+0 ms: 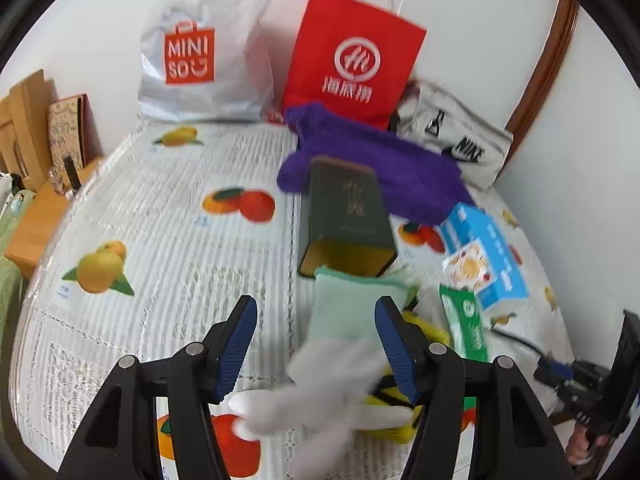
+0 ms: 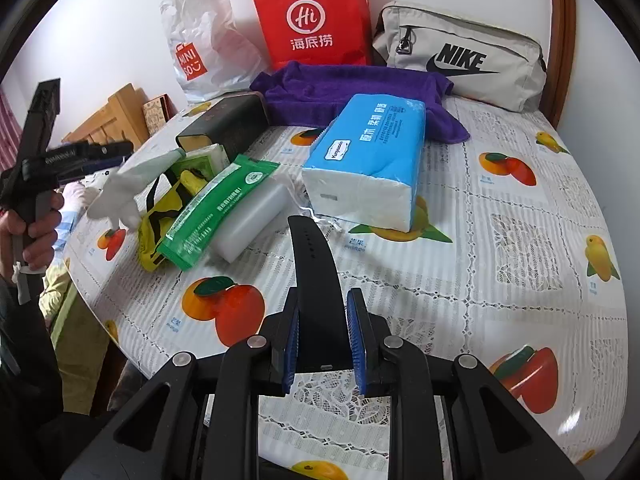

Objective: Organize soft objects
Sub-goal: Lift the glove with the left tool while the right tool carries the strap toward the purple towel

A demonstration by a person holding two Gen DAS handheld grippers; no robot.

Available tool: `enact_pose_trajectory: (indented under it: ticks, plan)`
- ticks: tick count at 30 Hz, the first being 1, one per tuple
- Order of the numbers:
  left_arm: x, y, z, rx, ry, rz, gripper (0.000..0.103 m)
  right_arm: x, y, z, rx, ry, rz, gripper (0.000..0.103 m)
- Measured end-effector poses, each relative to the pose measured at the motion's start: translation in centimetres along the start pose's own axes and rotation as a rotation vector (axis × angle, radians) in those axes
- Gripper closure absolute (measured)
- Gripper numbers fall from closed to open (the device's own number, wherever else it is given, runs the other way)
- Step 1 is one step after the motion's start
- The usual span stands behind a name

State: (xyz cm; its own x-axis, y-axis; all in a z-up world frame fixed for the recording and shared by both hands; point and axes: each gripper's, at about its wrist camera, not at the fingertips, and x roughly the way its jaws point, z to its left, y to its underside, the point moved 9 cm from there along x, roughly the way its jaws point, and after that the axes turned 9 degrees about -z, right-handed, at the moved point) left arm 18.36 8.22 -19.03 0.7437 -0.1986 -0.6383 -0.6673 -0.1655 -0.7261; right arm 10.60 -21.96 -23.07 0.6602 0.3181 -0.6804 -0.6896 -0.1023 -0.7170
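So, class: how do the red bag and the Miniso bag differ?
The red bag is stiff paper and stands square; the Miniso bag is thin, crinkled white plastic that slumps. The red bag has white cord handles; the Miniso bag shows none. Both stand against the wall at the table's far edge and bear logos.

The left gripper (image 1: 316, 344) pointed steeply downward with its jaws spread apart, its pads pressing on nothing. The right gripper (image 2: 322, 336) also angled down, its blue pads (image 2: 291, 344) clamped against a black strap (image 2: 316, 280)
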Motion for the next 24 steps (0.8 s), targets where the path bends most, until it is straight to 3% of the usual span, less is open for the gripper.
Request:
enact_pose_trajectory:
  ticks: [2,5,8,11,12,13,14,15,20,24]
  plan:
    - [0.4,0.9,-0.1,0.006,0.024,0.025,0.044,0.2,0.1,0.1,0.0,0.001,0.007,0.081]
    - [0.9,2.3,-1.2,0.056,0.05,0.067,0.03,0.5,0.2,0.2,-0.004,0.0,0.015,0.081]
    - [1.0,3.8,-2.9,0.123,0.081,0.091,0.028,0.8,0.4,0.4,-0.006,-0.003,0.023,0.08]
    - [1.7,5.1,-3.7,0.183,0.045,0.113,0.028,1.1,0.6,0.7,-0.007,-0.006,0.029,0.081]
    - [1.9,5.4,-3.7,0.204,0.03,0.115,0.038,1.1,0.7,0.8,-0.007,-0.007,0.031,0.081]
    - [2.1,5.6,-3.6,0.214,0.024,0.12,0.069,1.1,0.8,0.8,-0.008,-0.008,0.032,0.081]
    - [2.2,5.7,-3.5,0.208,0.021,0.132,0.084,1.1,0.8,0.9,-0.009,-0.008,0.033,0.081]
    - [2.1,5.5,-3.2,0.187,0.027,0.131,0.09,1.1,0.8,0.9,-0.01,-0.006,0.033,0.081]
    - [-0.8,1.9,-2.6,0.107,0.081,0.003,0.092,0.9,0.6,0.7,-0.005,-0.002,0.028,0.081]
    - [-2.0,0.1,-1.5,0.074,0.075,-0.04,0.092,1.0,0.5,0.5,0.003,0.005,0.027,0.081]
